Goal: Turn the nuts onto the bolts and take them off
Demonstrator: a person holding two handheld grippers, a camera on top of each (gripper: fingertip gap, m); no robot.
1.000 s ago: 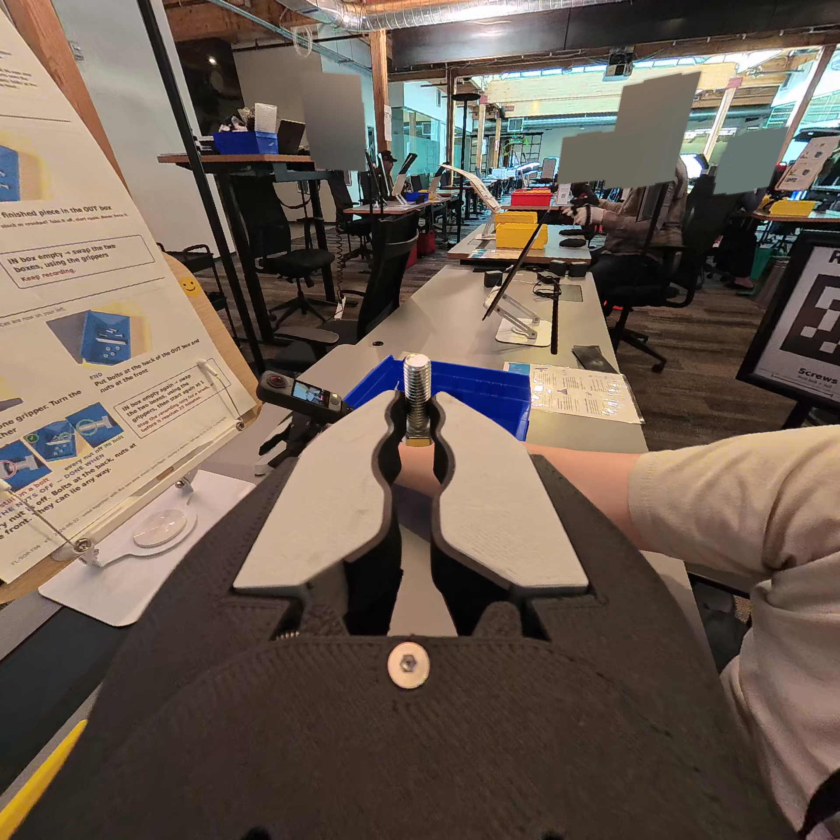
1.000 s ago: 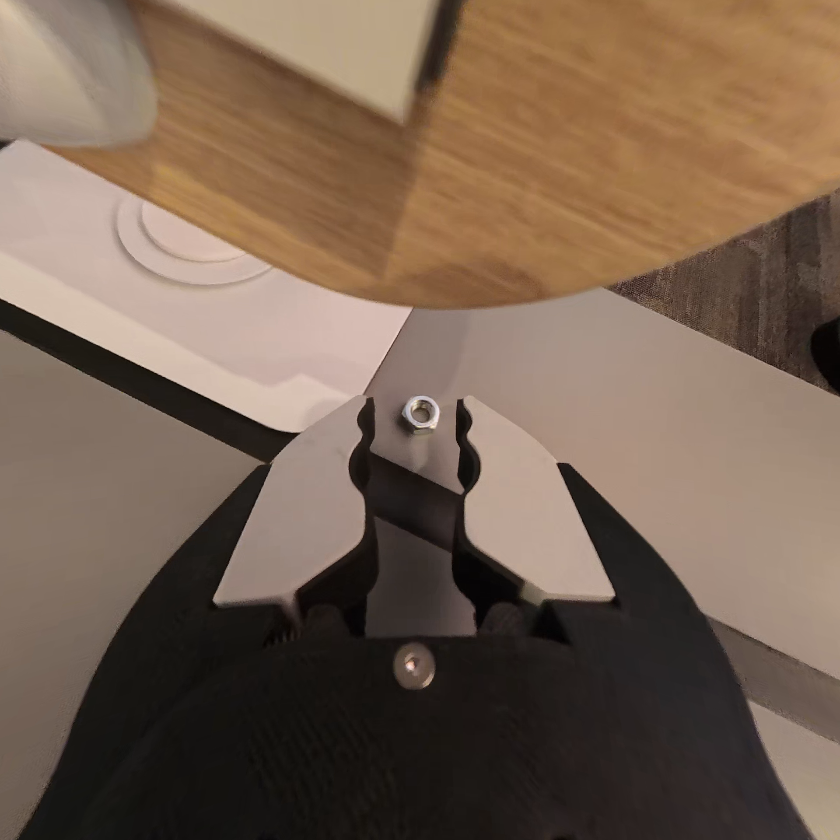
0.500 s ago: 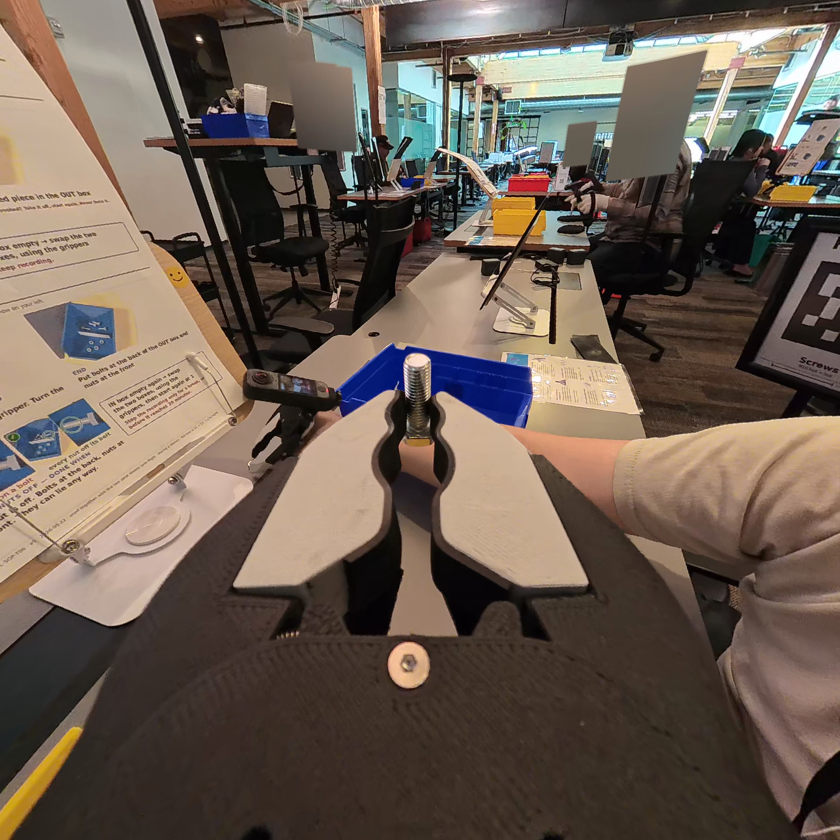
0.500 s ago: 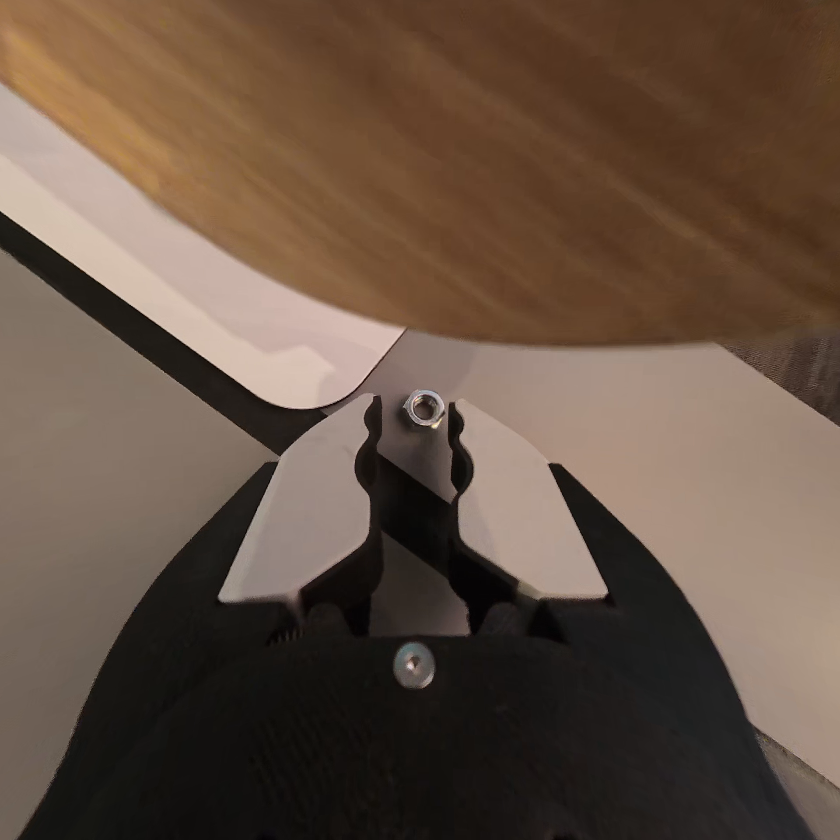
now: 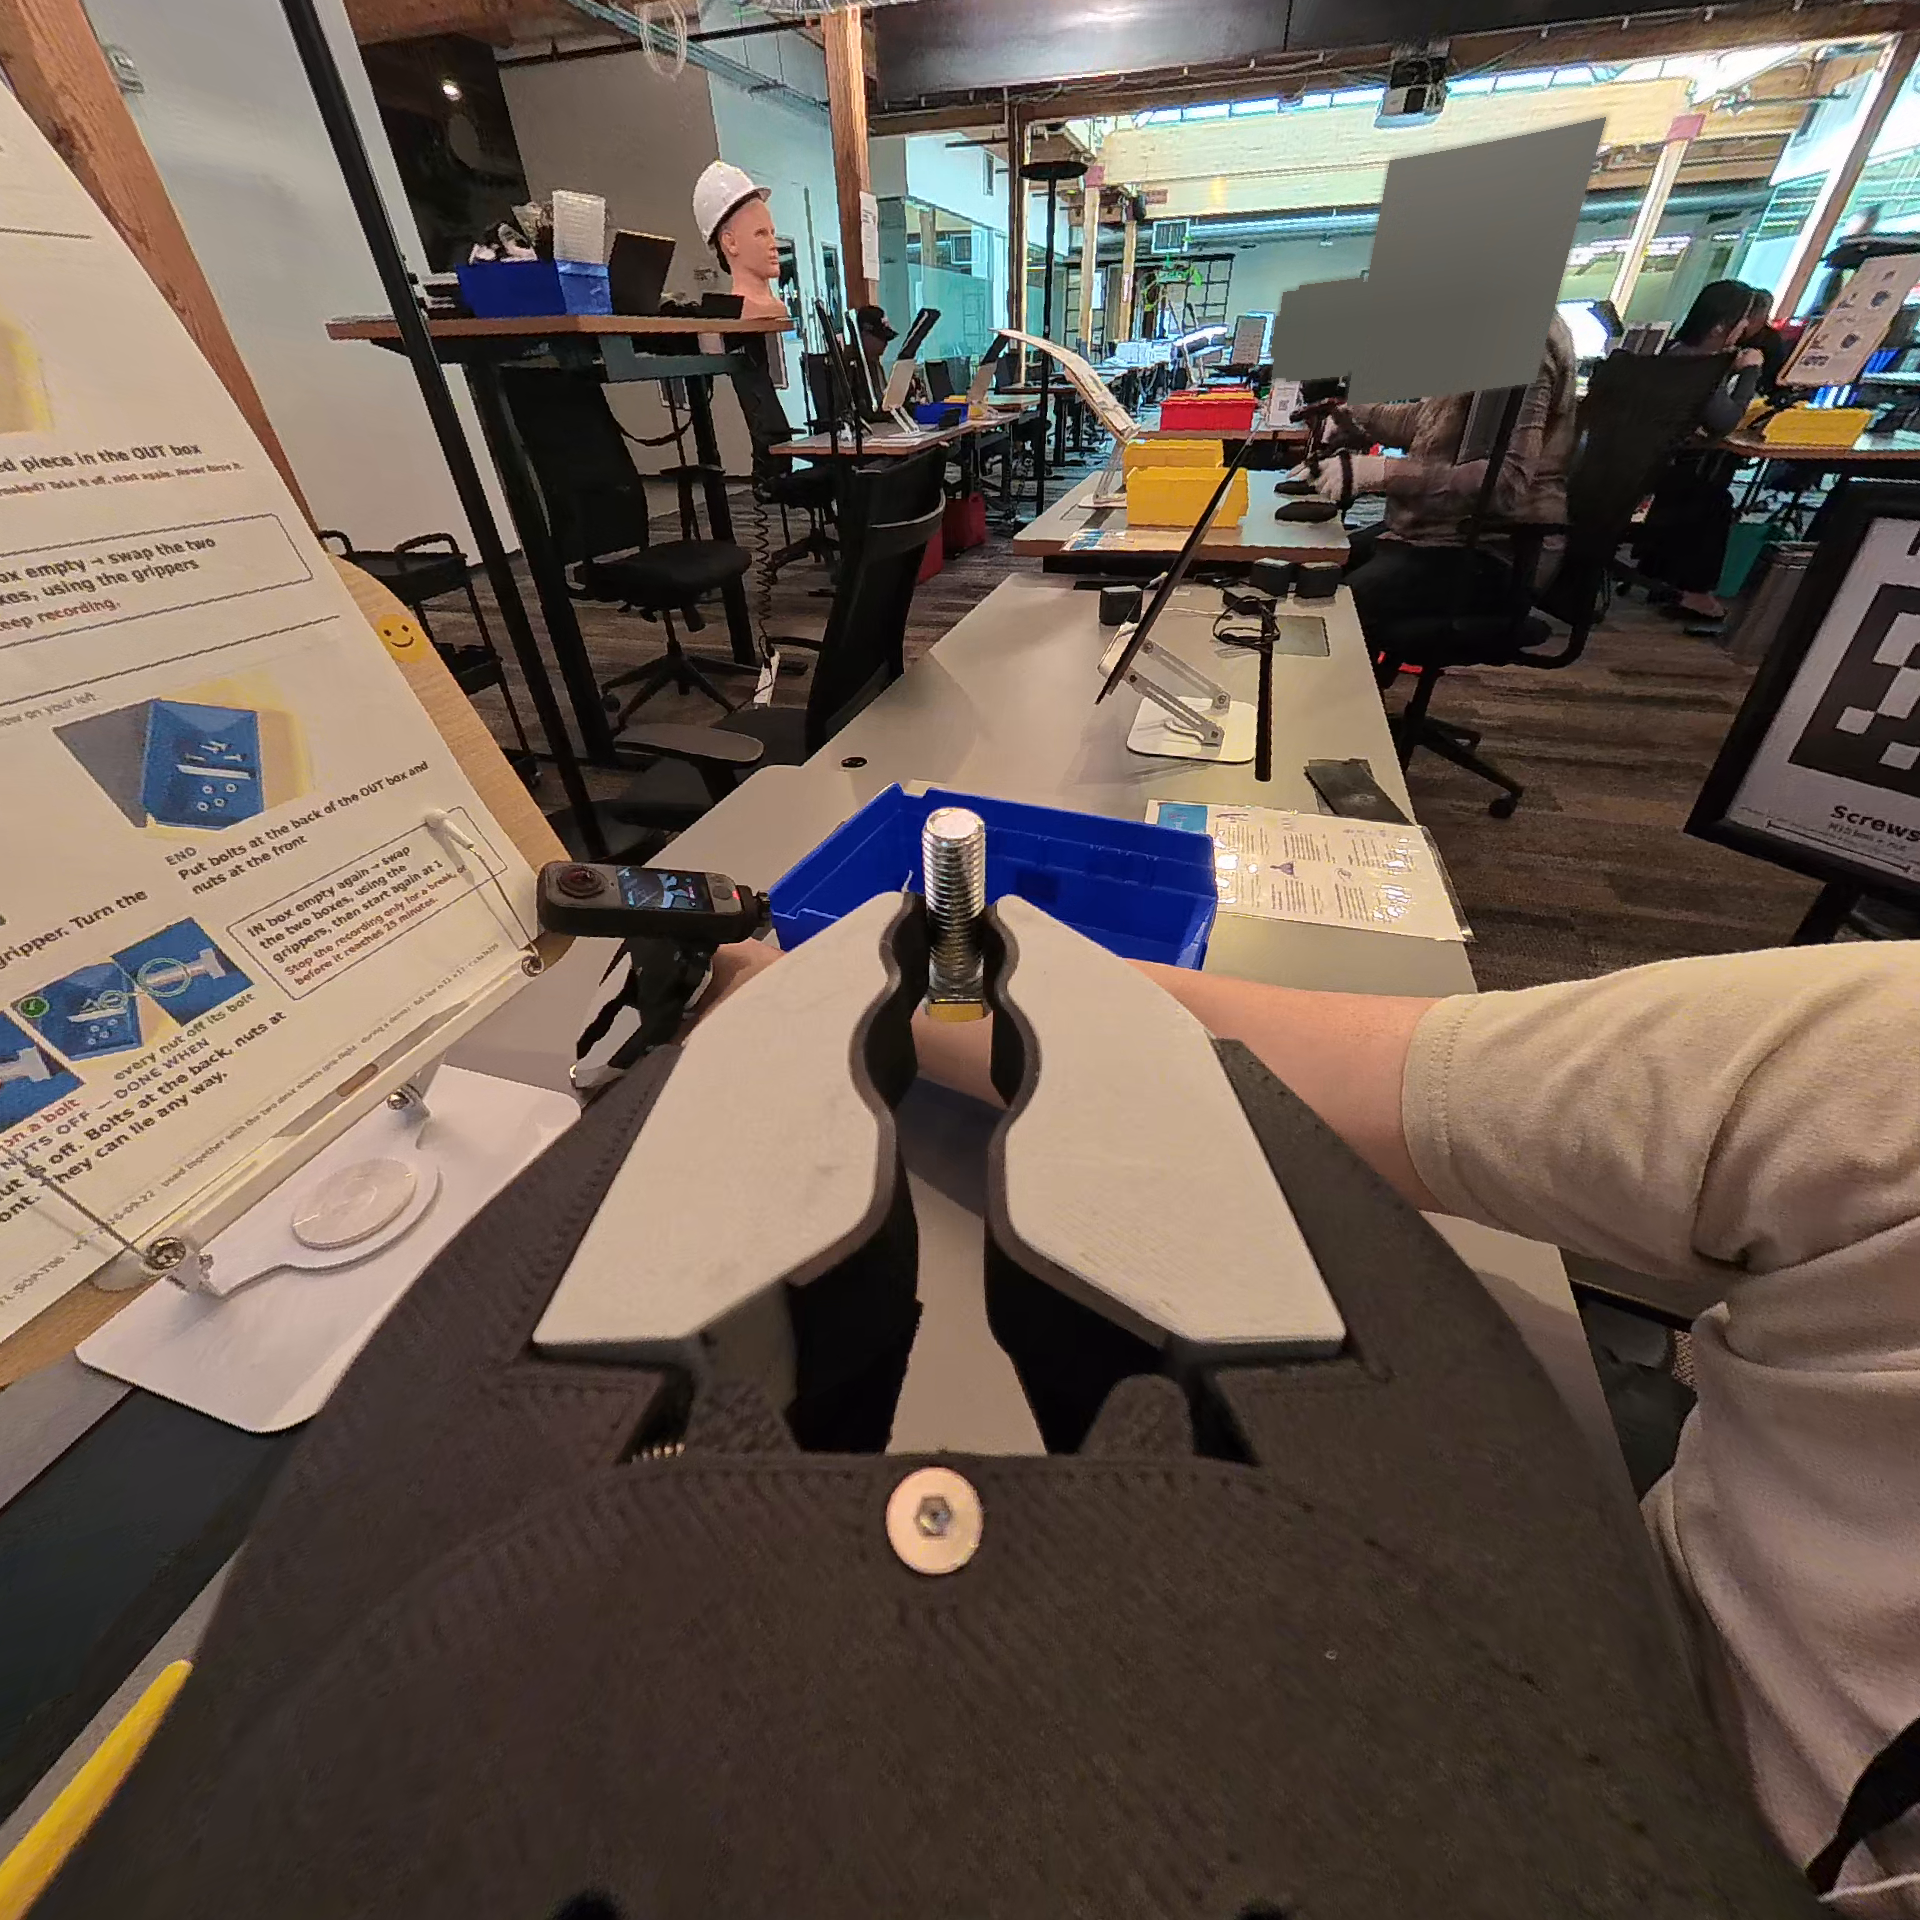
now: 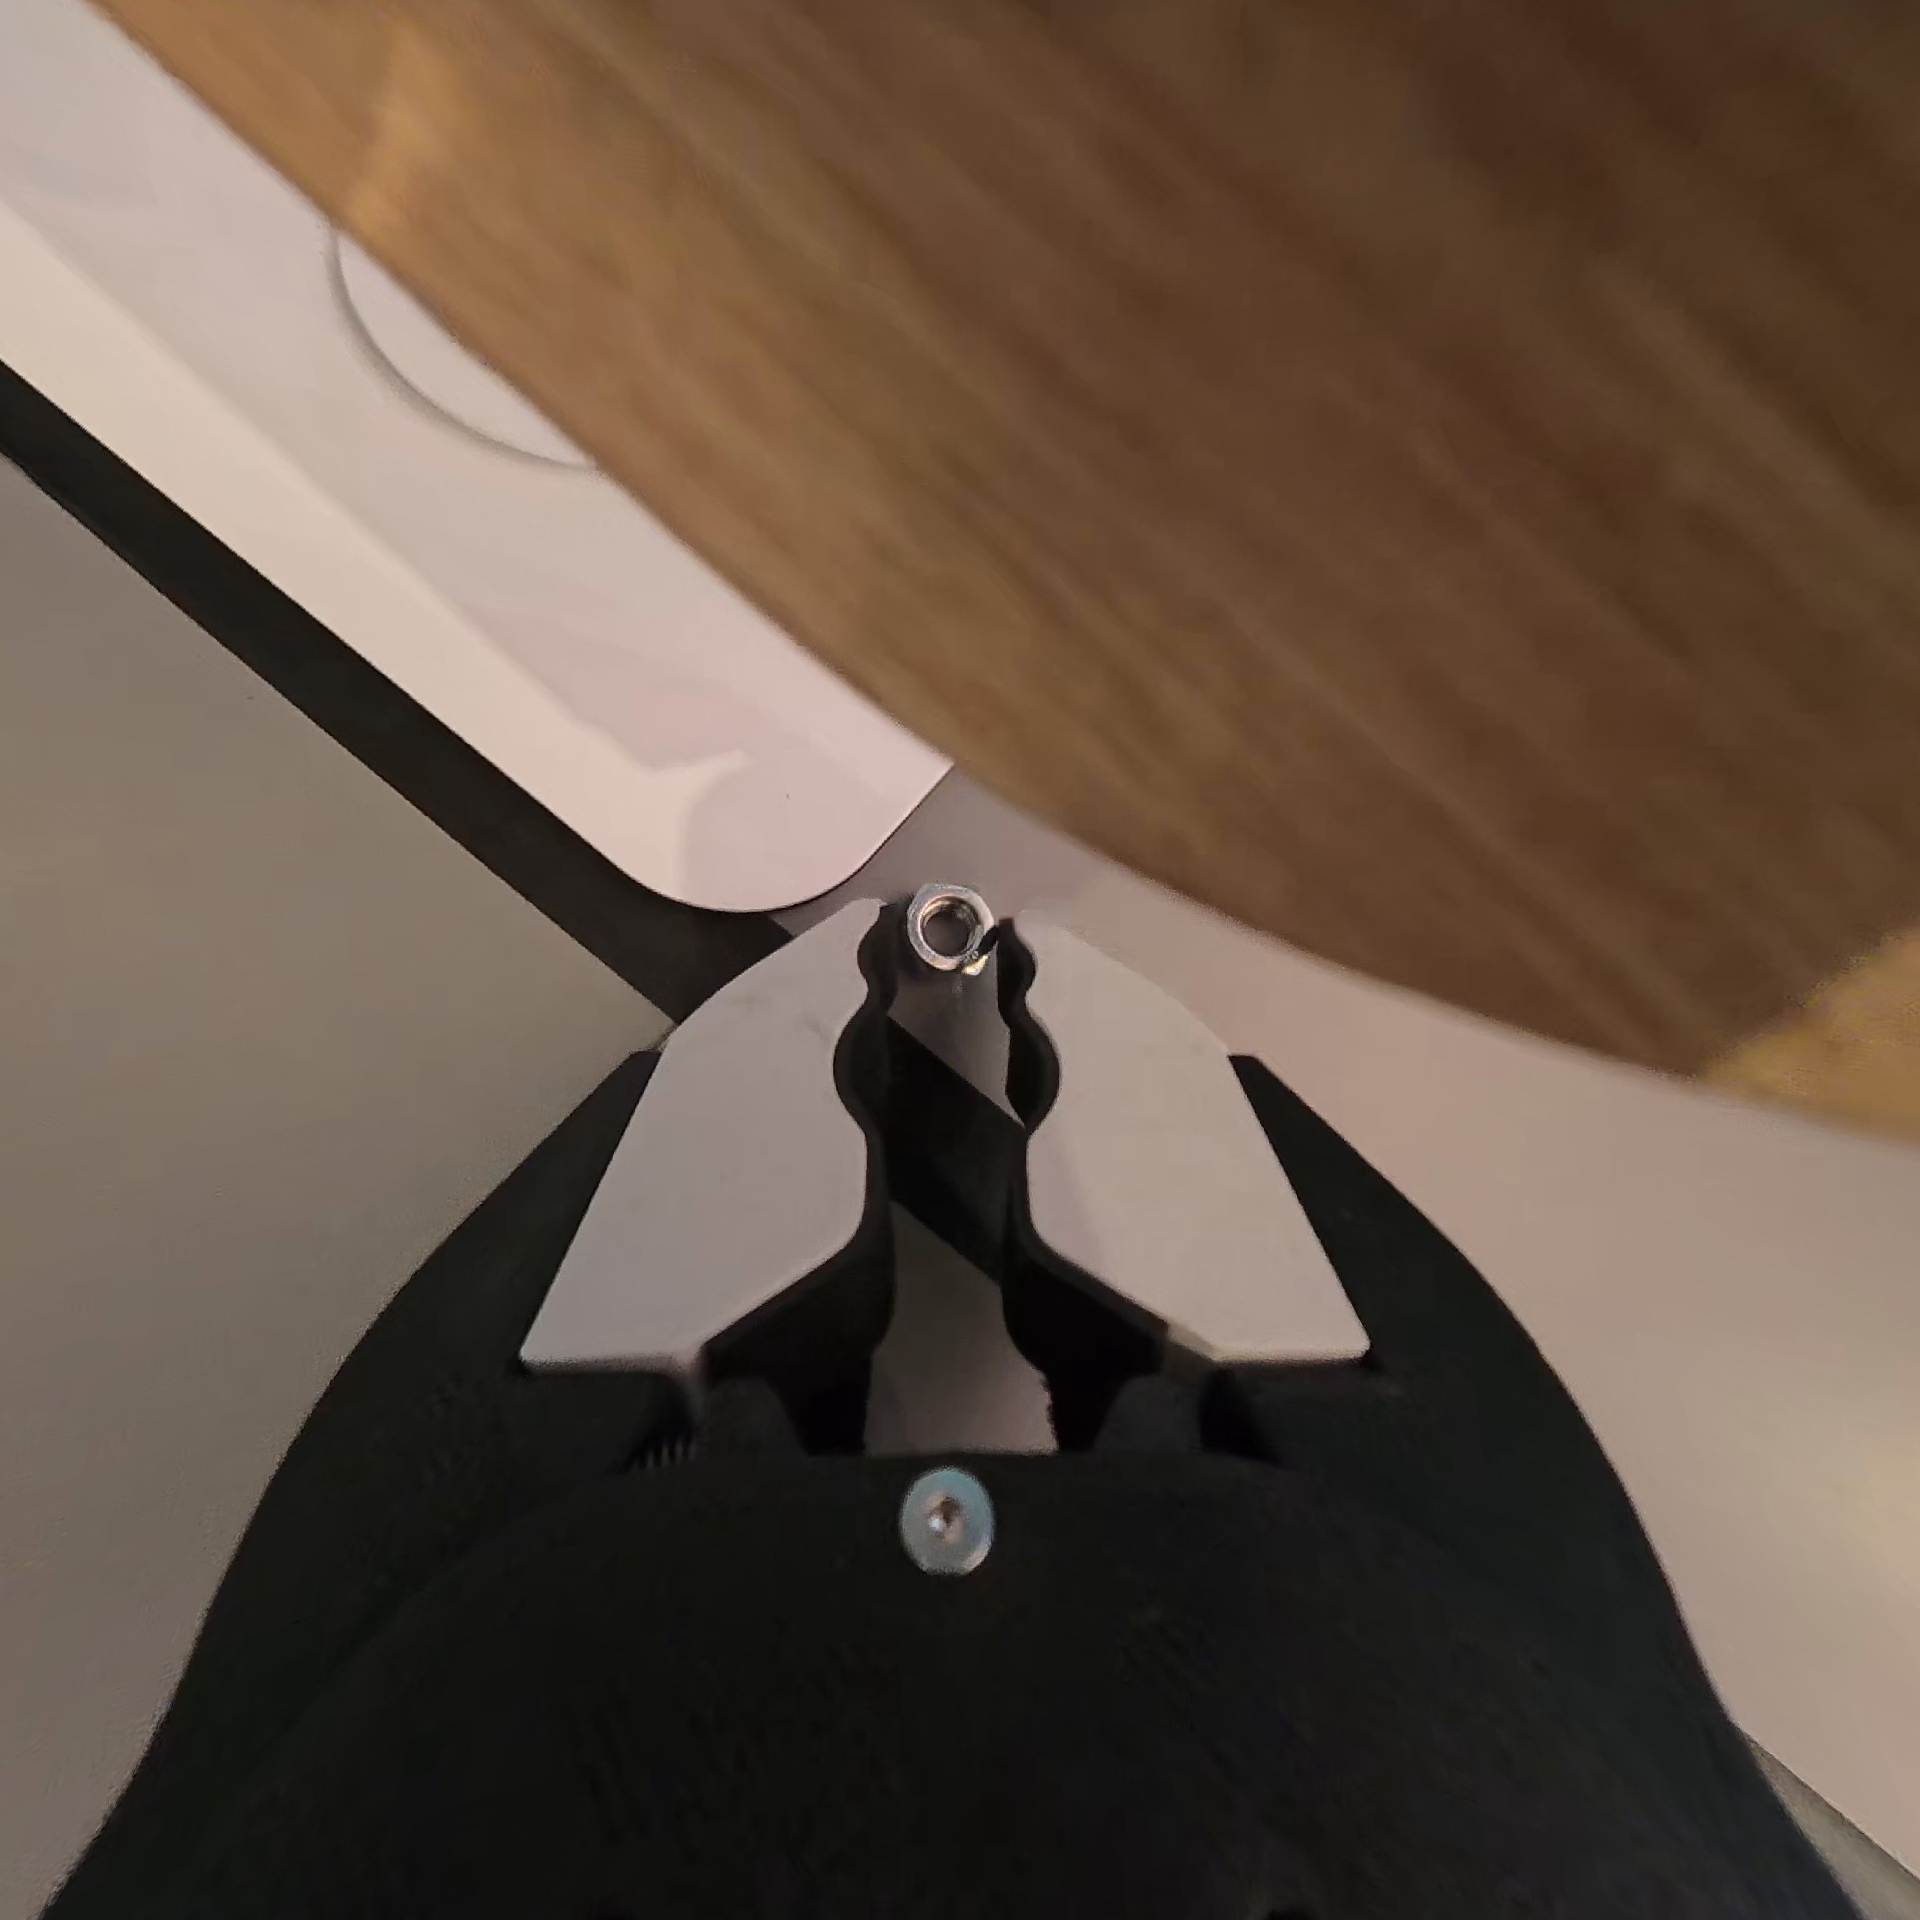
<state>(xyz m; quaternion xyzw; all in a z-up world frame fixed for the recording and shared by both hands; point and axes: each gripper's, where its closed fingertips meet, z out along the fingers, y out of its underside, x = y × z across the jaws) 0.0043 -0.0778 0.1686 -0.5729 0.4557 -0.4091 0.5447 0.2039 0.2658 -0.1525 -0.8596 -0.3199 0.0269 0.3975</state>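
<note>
Left wrist view: our left gripper (image 5: 954, 961) is clamped on the bolt (image 5: 953, 902), pinching it low on the shank just above the hex head, threaded end standing upright and bare. Behind it sits a blue bin (image 5: 1049, 868) on the grey table (image 5: 1018, 696); the instruction board (image 5: 197, 790) leans at left. Our right forearm (image 5: 1278, 1049) crosses behind the fingers

Right wrist view: our right gripper (image 6: 948, 935) is closing on the nut (image 6: 943, 928), which sits at the very tips, hole facing the camera. Left fingertip (image 6: 868, 930) looks in contact; the right side is hard to read, so we judge the grasp as only just made. Picture is blurred; wooden board back (image 6: 1247, 416) looms close above

Risks, as we judge them:
- nut held only at the tips may pop out or tilt when lifted
- a tilted nut would cross-thread on the bolt
- board overhead sits near; lifting carelessly could knock it
</note>
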